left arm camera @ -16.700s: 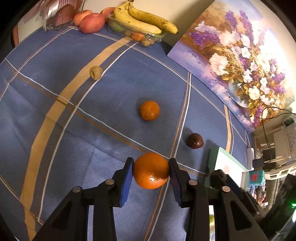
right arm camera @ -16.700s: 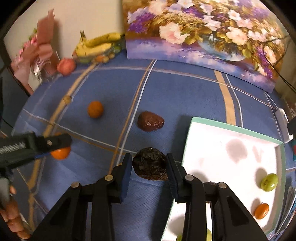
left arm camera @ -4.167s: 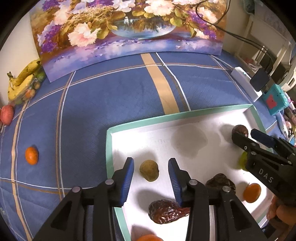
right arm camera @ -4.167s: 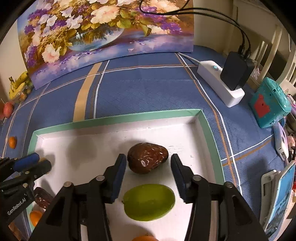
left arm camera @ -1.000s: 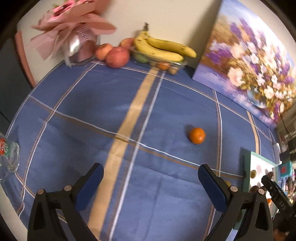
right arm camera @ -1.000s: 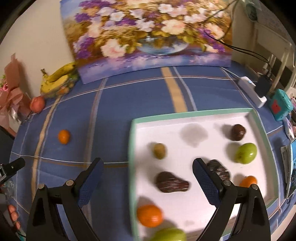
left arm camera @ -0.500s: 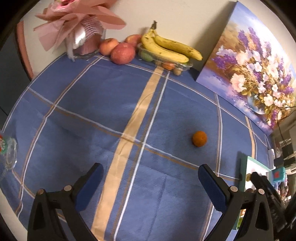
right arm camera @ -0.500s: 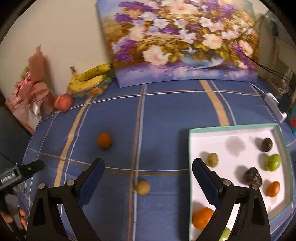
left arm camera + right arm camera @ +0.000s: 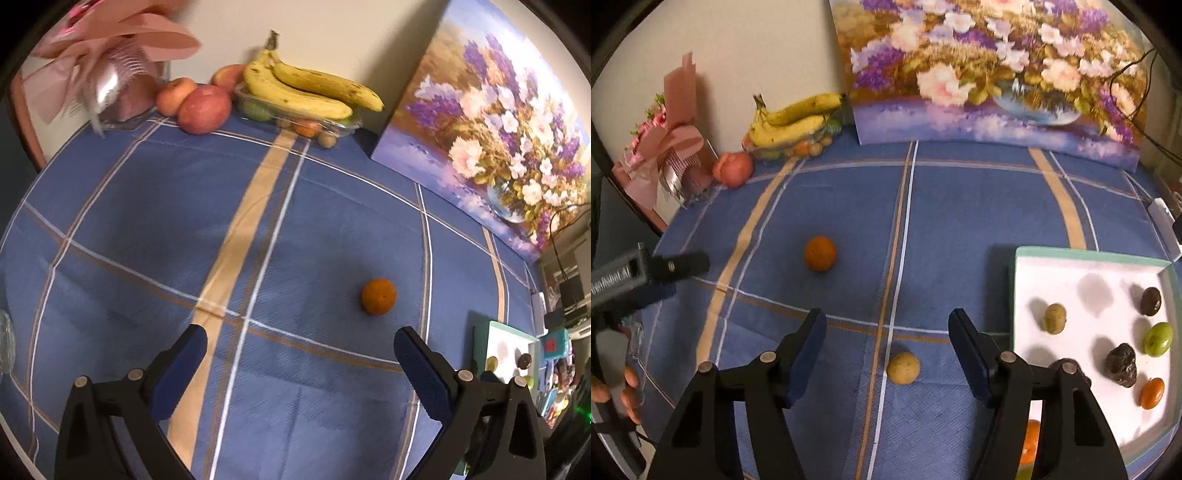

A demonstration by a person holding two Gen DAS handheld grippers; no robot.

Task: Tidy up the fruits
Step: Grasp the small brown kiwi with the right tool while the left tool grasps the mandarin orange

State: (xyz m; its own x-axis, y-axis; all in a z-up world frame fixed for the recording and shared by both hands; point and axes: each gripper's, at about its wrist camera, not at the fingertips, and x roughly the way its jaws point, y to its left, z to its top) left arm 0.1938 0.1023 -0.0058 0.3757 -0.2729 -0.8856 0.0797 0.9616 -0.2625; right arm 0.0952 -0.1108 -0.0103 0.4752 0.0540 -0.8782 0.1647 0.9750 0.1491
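While my right gripper points steeply down over the blue plaid tablecloth, its jaws are closing, yet the blue pads still stand well apart and press on nothing. A small tan-brown fruit, perhaps a kiwi, lies on the cloth between the two fingers and a little nearer me than their tips, touching neither one. It sits near the front edge of the table, just beside a white stripe in the cloth.

My left gripper has its fingers spread wide with only bare cloth between them. A small orange rests on the cloth beyond the right-hand finger, apart from it, toward the middle of the table. From the right wrist view I see that same gripper reaching in from the left edge, with fingertips of the hand holding it showing at the lower left.

At the right edge of the table sits the white tray with a green rim. It holds a second tan-brown fruit, two dark wrinkled fruits, a green fruit, a small orange-red fruit, and a larger orange partly hidden behind my right finger.

Along the back edge, against the wall, I see bananas lying over a clear punnet of small fruit, red apples beside them, a pink-wrapped bouquet at the back-left corner, and a flower painting leaning upright.
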